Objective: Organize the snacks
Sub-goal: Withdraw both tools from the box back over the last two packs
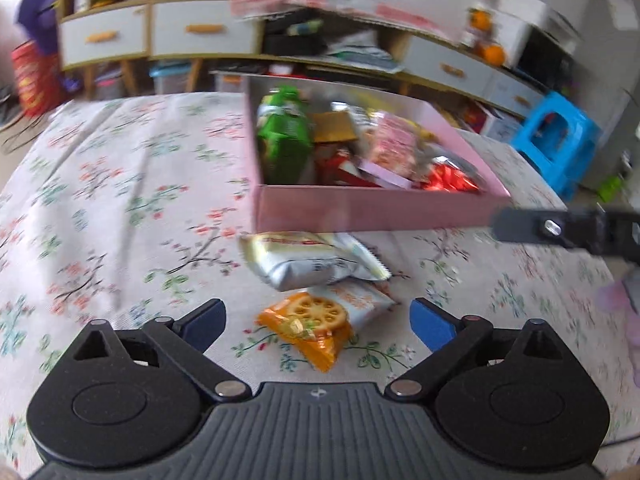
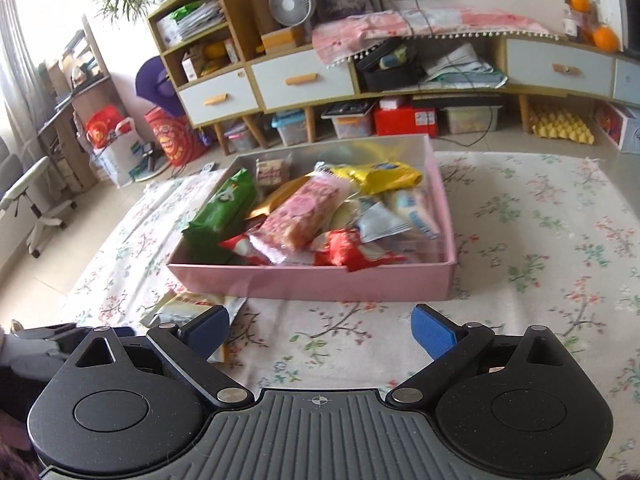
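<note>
A pink box (image 1: 360,208) full of snack packets stands on the floral cloth, with a green bag (image 1: 284,136) at its left end. In front of it lie a silver-and-cream packet (image 1: 312,260) and, nearer to me, an orange cracker packet (image 1: 316,324). My left gripper (image 1: 320,322) is open above the orange packet, its blue pads well apart on either side and not touching it. A finger (image 1: 520,226) of my right gripper reaches in from the right. In the right wrist view my right gripper (image 2: 320,332) is open over bare cloth before the pink box (image 2: 312,280); the cream packet (image 2: 188,308) lies partly behind its left finger.
The floral cloth (image 2: 540,240) spreads wide to the right of the box. Behind stands a low cabinet (image 2: 300,80) with white drawers and storage bins (image 2: 292,128) under it. A blue stool (image 1: 556,140) is at the right, an office chair (image 2: 32,200) at the left.
</note>
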{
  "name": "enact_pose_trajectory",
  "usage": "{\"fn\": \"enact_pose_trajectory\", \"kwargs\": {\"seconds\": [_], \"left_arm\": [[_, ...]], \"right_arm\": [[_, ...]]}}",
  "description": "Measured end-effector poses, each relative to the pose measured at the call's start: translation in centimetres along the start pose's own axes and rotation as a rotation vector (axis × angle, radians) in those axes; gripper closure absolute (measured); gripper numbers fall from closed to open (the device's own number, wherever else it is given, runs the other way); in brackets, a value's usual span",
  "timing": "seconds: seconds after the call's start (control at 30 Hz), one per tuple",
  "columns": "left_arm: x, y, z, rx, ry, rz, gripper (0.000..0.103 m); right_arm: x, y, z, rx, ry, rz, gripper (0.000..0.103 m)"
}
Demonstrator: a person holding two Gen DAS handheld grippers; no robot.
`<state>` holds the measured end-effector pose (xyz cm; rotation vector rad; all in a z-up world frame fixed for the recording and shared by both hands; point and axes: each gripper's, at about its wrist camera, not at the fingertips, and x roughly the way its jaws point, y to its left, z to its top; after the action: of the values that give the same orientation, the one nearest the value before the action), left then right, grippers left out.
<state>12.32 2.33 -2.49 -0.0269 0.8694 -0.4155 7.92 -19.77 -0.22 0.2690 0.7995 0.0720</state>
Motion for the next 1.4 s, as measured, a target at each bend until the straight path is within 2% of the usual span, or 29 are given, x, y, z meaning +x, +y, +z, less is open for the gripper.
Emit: {"fn": "enact_pose_trajectory", "kwargs": {"seconds": [0.1, 0.2, 0.27, 0.33, 0.37, 0.43, 0.47, 0.5, 0.53, 0.57, 0.63, 0.7, 0.77, 1.07, 1.27, 1.4], "left_arm": [[0.5, 0.0, -0.3, 0.039, 0.019, -0.038, 0.022], [0.8, 0.2, -0.6, 0.05, 0.023, -0.048, 0.025], [0.5, 0.3, -0.8, 0.063, 0.023, -0.056, 0.031], [0.4, 0.4, -0.9, 0.078, 0.027, -0.066, 0.037], [0.3, 0.4, -1.0, 0.087, 0.027, -0.068, 0.041], [0.2, 0.5, -1.1, 0.104, 0.029, -0.067, 0.047], [0.1, 0.5, -1.2, 0.112, 0.031, -0.067, 0.048], [0.1, 0.5, -1.2, 0.118, 0.034, -0.067, 0.049], [0.0, 0.4, -1.2, 0.125, 0.038, -0.066, 0.051], [-0.1, 0.4, -1.3, 0.132, 0.041, -0.066, 0.053], [-0.2, 0.3, -1.4, 0.143, 0.046, -0.067, 0.054], [-0.3, 0.2, -1.5, 0.152, 0.051, -0.066, 0.055], [-0.4, 0.2, -1.5, 0.155, 0.058, -0.071, 0.055], [-0.8, 0.2, -1.8, 0.168, 0.08, -0.088, 0.055], [-1.3, -0.4, -2.5, 0.214, 0.102, -0.111, 0.053], [-1.7, -0.7, -2.8, 0.225, 0.116, -0.148, 0.05]], "right_arm": [[1.1, 0.2, 0.3, 0.057, 0.027, 0.06, 0.004], [2.6, 0.1, 0.6, 0.185, 0.063, 0.112, 0.005], [3.6, 0.0, 0.7, 0.259, 0.095, 0.133, 0.006], [4.6, 0.0, 0.7, 0.308, 0.122, 0.145, 0.012], [5.1, 0.1, 0.6, 0.325, 0.137, 0.149, 0.018], [6.1, 0.4, 0.3, 0.354, 0.173, 0.16, 0.039], [6.7, 0.5, 0.2, 0.373, 0.195, 0.175, 0.045], [7.1, 0.6, -0.1, 0.394, 0.212, 0.194, 0.056], [7.4, 0.7, -0.3, 0.413, 0.219, 0.204, 0.062], [7.5, 0.8, -0.3, 0.419, 0.207, 0.203, 0.064], [7.9, 1.0, -0.2, 0.426, 0.218, 0.215, 0.083], [8.1, 1.1, -0.4, 0.433, 0.233, 0.229, 0.089], [8.1, 1.3, -0.3, 0.414, 0.241, 0.232, 0.1], [4.8, -0.2, 0.7, 0.373, 0.182, 0.236, 0.103], [2.3, -4.3, 0.6, 0.383, 0.171, 0.133, 0.103], [1.3, -6.7, -0.7, 0.363, 0.224, 0.037, 0.103]]}}
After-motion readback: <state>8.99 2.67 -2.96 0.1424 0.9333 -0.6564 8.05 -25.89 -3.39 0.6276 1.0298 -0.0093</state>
